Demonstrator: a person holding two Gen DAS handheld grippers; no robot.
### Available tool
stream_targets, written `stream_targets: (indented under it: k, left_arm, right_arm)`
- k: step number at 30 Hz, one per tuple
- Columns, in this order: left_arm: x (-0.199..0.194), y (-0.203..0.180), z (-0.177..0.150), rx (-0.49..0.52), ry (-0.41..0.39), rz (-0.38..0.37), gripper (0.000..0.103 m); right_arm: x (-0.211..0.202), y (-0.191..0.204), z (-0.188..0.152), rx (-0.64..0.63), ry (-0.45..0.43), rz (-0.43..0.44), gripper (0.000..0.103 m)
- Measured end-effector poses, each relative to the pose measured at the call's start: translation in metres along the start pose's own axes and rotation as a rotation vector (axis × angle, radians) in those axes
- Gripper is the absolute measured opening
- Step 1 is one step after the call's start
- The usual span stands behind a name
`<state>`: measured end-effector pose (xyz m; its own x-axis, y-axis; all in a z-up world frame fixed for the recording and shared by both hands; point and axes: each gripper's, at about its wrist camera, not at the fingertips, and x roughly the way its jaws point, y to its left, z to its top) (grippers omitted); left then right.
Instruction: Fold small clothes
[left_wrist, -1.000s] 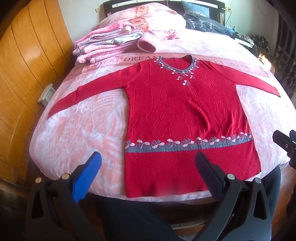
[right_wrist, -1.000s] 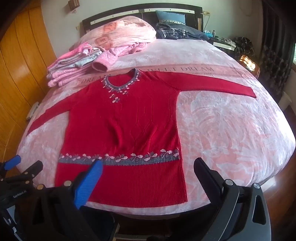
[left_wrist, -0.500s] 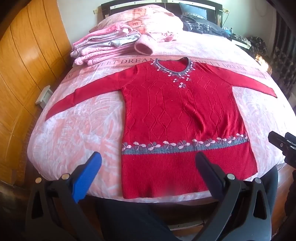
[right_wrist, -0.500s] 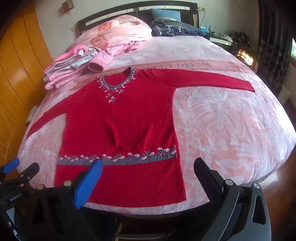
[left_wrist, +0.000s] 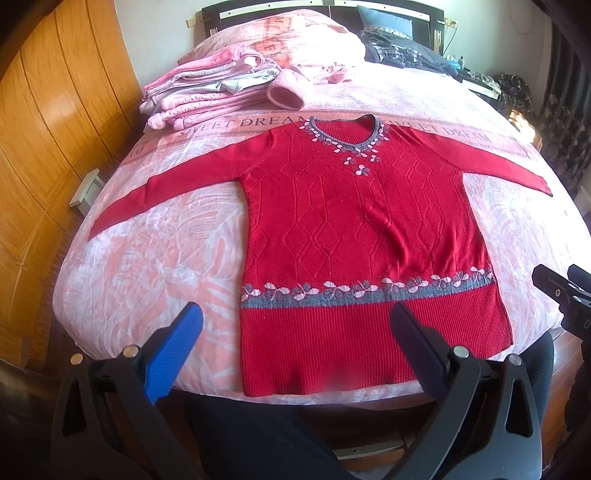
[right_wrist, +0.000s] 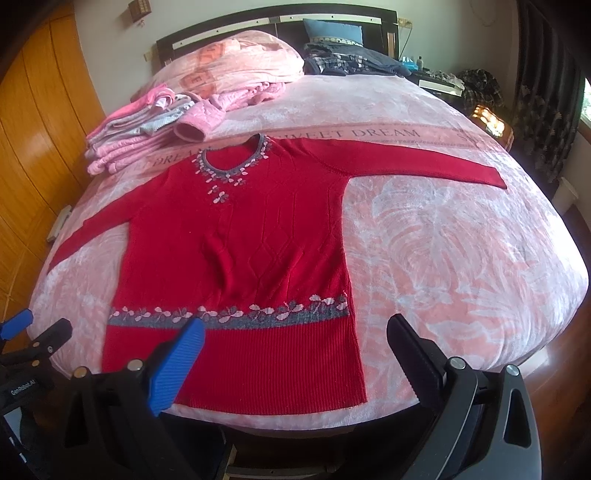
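Observation:
A red knitted sweater (left_wrist: 362, 229) (right_wrist: 243, 258) lies flat and face up on the pink bedspread (left_wrist: 147, 266) (right_wrist: 443, 258), both sleeves spread out sideways, its grey flowered band near the hem. My left gripper (left_wrist: 295, 328) hovers open above the hem at the bed's near edge, holding nothing. My right gripper (right_wrist: 295, 332) is open too, over the hem's right corner, and it shows at the right edge of the left wrist view. Neither gripper touches the sweater.
A stack of folded pink and grey clothes (left_wrist: 210, 92) (right_wrist: 147, 125) lies at the far left of the bed, with a pink pillow (right_wrist: 236, 70) and dark plaid clothes (right_wrist: 351, 59) by the headboard. A wooden wardrobe (left_wrist: 44, 147) runs along the left. A person's dark trousers (left_wrist: 258, 435) are below.
Both grippers have drifted slightly, so the sweater sits a little lower and more to the left in the views. The sweater itself has not moved and both grippers stay open.

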<state>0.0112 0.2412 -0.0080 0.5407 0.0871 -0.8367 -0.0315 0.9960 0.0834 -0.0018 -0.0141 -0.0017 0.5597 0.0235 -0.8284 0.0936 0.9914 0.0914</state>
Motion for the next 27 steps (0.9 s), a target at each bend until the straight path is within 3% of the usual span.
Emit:
stream_targets:
  k: [27]
  left_arm:
    - [0.0019, -0.0019, -0.0008, 0.003, 0.002, -0.003, 0.1]
  right_arm:
    - [0.0047, 0.0031, 0.0013, -0.004, 0.01, 0.029, 0.099]
